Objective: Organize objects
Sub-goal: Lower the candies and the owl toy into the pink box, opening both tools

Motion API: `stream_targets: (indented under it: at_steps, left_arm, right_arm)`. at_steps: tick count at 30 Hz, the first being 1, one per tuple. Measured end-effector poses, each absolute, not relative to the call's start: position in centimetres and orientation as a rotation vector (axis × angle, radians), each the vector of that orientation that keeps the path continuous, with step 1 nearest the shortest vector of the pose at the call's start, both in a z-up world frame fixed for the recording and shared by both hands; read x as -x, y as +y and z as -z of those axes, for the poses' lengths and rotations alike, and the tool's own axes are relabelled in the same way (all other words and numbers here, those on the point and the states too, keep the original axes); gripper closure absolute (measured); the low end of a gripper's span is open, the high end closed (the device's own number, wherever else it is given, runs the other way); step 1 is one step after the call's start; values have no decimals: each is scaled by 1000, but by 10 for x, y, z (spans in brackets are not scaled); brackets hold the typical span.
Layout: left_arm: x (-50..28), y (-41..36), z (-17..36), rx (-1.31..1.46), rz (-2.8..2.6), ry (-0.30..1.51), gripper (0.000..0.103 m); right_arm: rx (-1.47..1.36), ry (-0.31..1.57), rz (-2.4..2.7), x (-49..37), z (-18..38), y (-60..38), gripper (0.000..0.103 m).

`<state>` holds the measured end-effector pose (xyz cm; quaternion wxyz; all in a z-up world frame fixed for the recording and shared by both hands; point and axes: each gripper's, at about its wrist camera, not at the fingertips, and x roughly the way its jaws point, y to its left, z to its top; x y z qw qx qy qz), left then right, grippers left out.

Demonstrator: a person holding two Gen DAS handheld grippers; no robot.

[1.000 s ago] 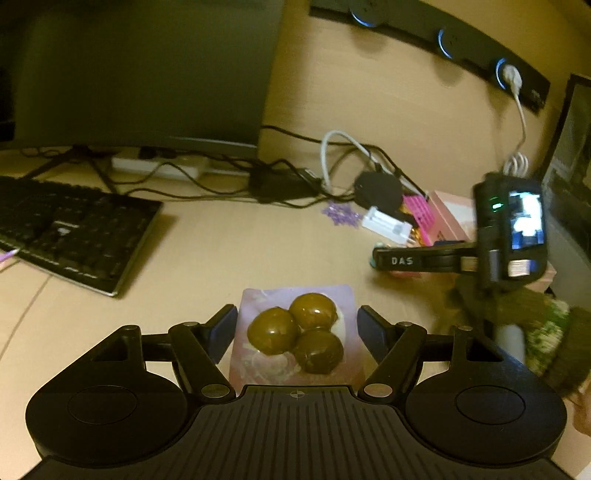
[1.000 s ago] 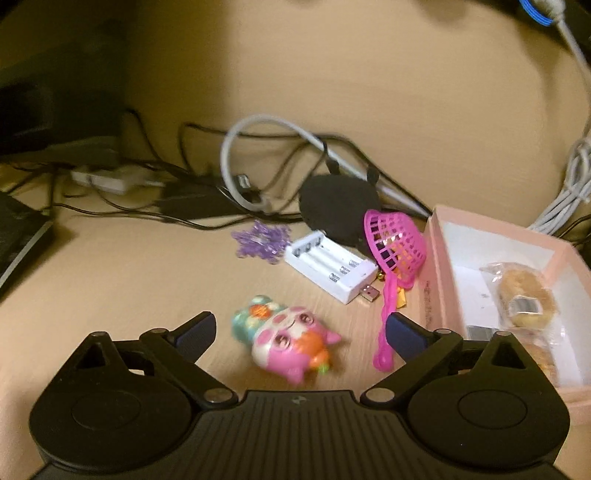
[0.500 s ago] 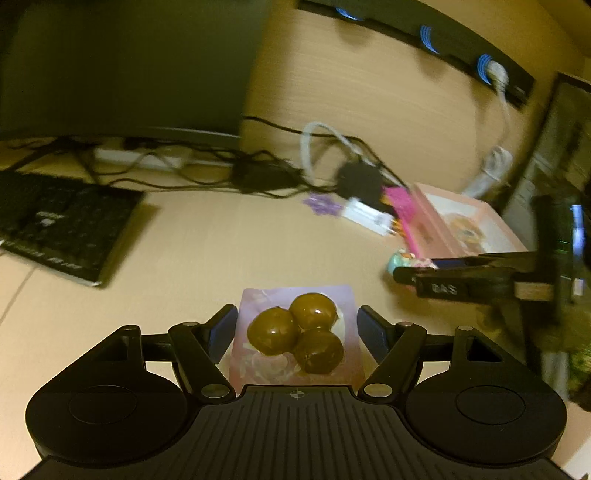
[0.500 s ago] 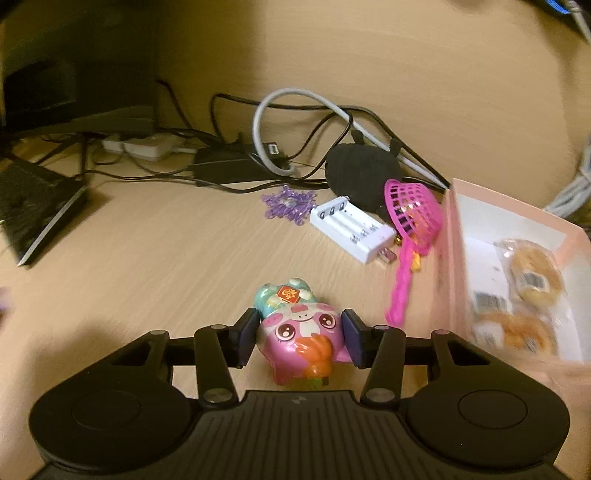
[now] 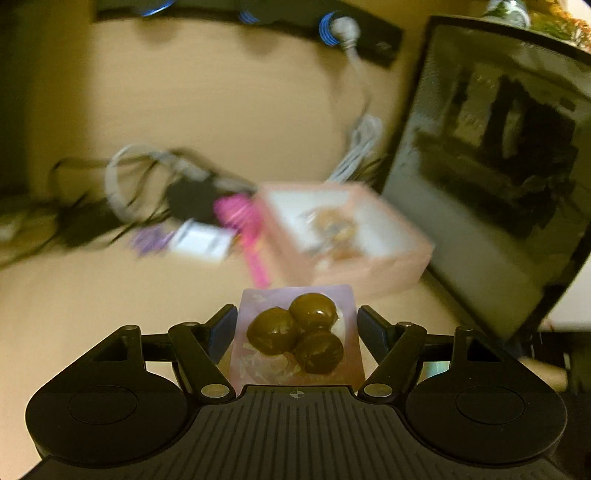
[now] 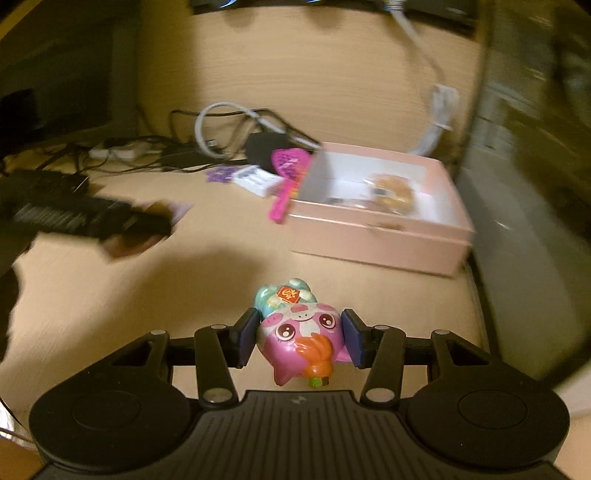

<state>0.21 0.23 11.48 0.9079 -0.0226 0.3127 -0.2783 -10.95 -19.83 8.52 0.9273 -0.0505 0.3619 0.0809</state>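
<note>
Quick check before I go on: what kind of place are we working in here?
Most likely a home or office computer desk: a wooden desk with a keyboard, tangled cables along the back wall, and a dark monitor at the right.

Ahead of the hand-held gripper and to its left, a tangle of black cables [image 6: 155,151] and a looped grey cable [image 6: 221,110] lie along the back of the tabletop [image 6: 155,288], beside a white power strip [image 6: 118,150]. A black keyboard [image 6: 40,192] sits far left. A dark monitor [image 5: 495,155] stands to the right. High ahead, a black socket strip [image 5: 280,16] holds a white plug [image 5: 345,27].
</note>
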Motion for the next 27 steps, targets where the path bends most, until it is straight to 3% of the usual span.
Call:
stream_targets:
  at_steps: [7,14,20,27]
  left_arm:
    - [-69,-72,-146,103,626,440,25]
    - [-128,-104,-125,144,559,574,26]
    - [-124,-135,-131,-133,606,491,26]
    - [-116,-81,-132,228,548,500,27]
  right_arm:
    - [54,693,-71,132,-94,-226,55]
    - [10,676,-25,130,-90,-245,55]
    - [-29,704,-20,113,-79,-257,55]
    - [-11,690,-12,94,-77,-259,55]
